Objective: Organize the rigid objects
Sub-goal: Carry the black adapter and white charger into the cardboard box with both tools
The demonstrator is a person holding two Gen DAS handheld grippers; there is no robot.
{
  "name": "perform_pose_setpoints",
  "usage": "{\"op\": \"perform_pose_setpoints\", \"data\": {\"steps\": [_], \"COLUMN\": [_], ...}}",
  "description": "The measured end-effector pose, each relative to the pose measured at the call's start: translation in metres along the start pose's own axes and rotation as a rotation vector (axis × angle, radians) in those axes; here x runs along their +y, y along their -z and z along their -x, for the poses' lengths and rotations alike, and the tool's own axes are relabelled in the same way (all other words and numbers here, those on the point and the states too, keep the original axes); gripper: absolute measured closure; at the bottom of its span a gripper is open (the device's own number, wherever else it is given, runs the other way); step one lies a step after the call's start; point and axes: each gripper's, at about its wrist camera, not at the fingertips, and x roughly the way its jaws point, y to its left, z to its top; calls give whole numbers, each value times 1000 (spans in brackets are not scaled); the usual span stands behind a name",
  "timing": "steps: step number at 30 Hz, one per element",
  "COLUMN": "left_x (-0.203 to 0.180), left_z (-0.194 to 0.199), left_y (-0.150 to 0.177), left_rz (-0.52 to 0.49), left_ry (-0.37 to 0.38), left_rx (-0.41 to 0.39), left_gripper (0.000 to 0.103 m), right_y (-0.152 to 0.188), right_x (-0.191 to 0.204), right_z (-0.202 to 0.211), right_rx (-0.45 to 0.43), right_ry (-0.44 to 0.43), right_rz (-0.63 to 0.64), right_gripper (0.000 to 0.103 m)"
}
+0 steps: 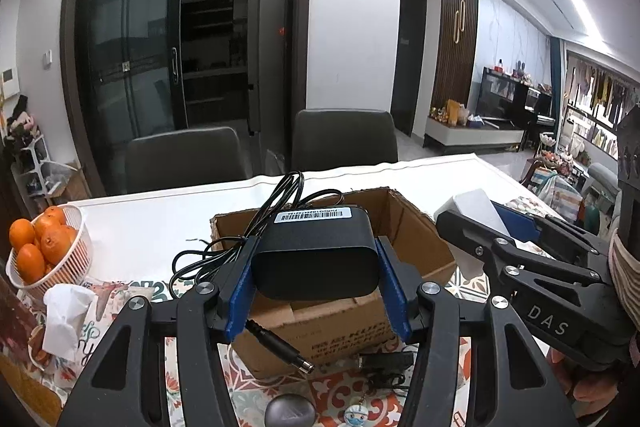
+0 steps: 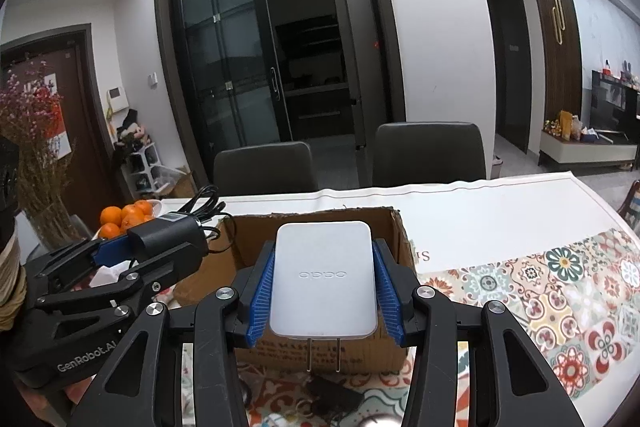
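My left gripper (image 1: 316, 259) is shut on a black power adapter (image 1: 316, 255) with a barcode label, held above the near edge of an open cardboard box (image 1: 404, 223). Its black cable (image 1: 224, 247) trails left, and the barrel plug (image 1: 280, 345) hangs below. My right gripper (image 2: 324, 287) is shut on a white OPPO charger (image 2: 324, 279), prongs toward the camera, also above the box (image 2: 312, 223). The left gripper with the adapter (image 2: 168, 237) shows at the left of the right wrist view. The right gripper and white charger (image 1: 476, 207) show at the right of the left wrist view.
A white basket of oranges (image 1: 44, 247) and a crumpled tissue (image 1: 66, 319) sit at the left on the table (image 1: 160, 223). A small black item (image 1: 386, 363), a round dark object (image 1: 290, 411) and a keychain figure (image 1: 354, 415) lie in front of the box. Two chairs (image 1: 344, 139) stand behind.
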Motion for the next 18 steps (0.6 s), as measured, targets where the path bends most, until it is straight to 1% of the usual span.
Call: {"op": "perform_pose_setpoints", "data": {"steps": [4,7,11,14,18], "left_x": [3,5,10,14,16], "left_z": [-16,-33,-53,-63,-77], "left_y": [-9,-15,-18,-19,-18], "left_rz": [3,19,51,67,75], "left_ry": [-5,4,14,18,17], "left_rx": [36,81,143,175,223], "left_gripper": [48,48,48,48,48], "right_y": [-9,-14,-17,-16,-15], "right_x": [-5,-11,-18,-24,-26], "right_z": [-18,-36,-61,-76,-91], "right_rx": [43,85,156,204,241], "right_ry": [-6,-19,-39,-54,-62], "right_rz": [-1,-11,-19,-27,-35], "right_gripper": [56,56,56,56,56]}}
